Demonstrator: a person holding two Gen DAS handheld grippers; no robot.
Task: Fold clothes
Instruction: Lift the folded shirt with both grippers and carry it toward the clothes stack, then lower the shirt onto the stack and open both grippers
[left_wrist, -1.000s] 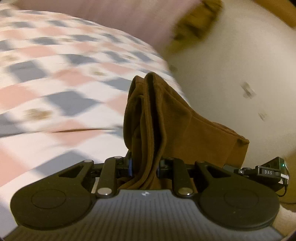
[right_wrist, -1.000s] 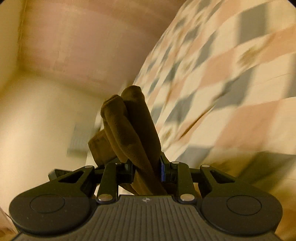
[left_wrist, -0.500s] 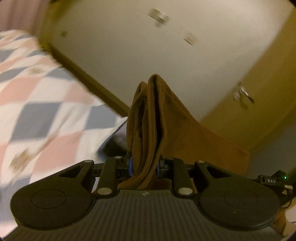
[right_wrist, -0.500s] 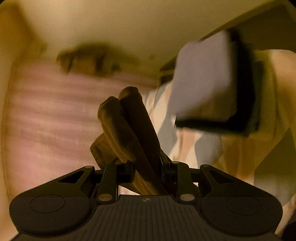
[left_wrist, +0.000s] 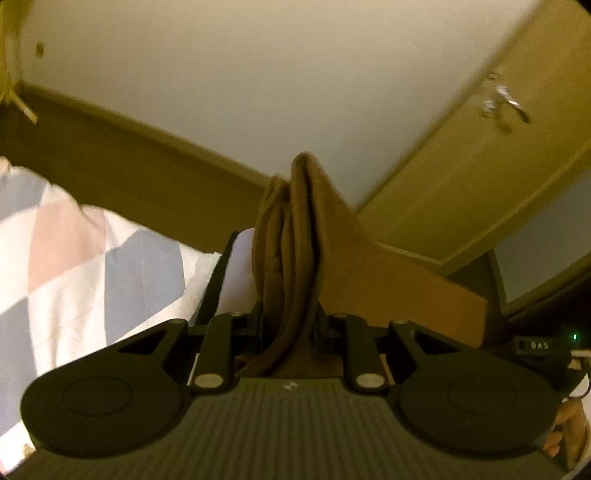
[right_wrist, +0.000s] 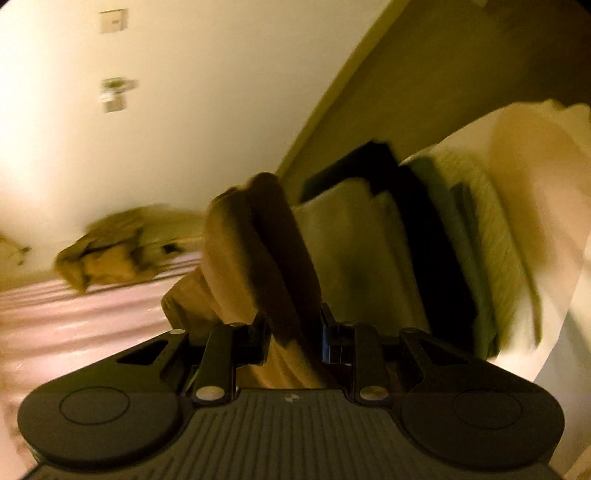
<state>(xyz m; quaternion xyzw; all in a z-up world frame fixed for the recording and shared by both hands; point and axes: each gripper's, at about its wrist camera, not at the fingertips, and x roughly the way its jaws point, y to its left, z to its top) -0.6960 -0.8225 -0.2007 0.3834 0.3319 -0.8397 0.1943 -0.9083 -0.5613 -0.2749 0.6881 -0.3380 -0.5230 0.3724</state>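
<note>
A folded brown garment (left_wrist: 295, 236) stands bunched between the fingers of my left gripper (left_wrist: 290, 325), which is shut on it; its flat part stretches off to the right. The same brown garment (right_wrist: 258, 251) is pinched in my right gripper (right_wrist: 293, 332), also shut, with thick folds rising above the jaws. Both grippers hold it off the bed. A stack of folded clothes (right_wrist: 424, 236) in beige, black, green and cream lies just right of the right gripper.
The checked bedspread (left_wrist: 74, 266) lies at lower left in the left wrist view, with a wall, skirting and a door with a handle (left_wrist: 506, 103) beyond. A crumpled mustard garment (right_wrist: 110, 251) lies on a pink striped cover (right_wrist: 74, 325). A hand (left_wrist: 565, 432) shows at lower right.
Both grippers have swung sideways with the brown garment still clamped. The bedspread has slid out of the right wrist view, and the stack of folded clothes has come close beside the right gripper.
</note>
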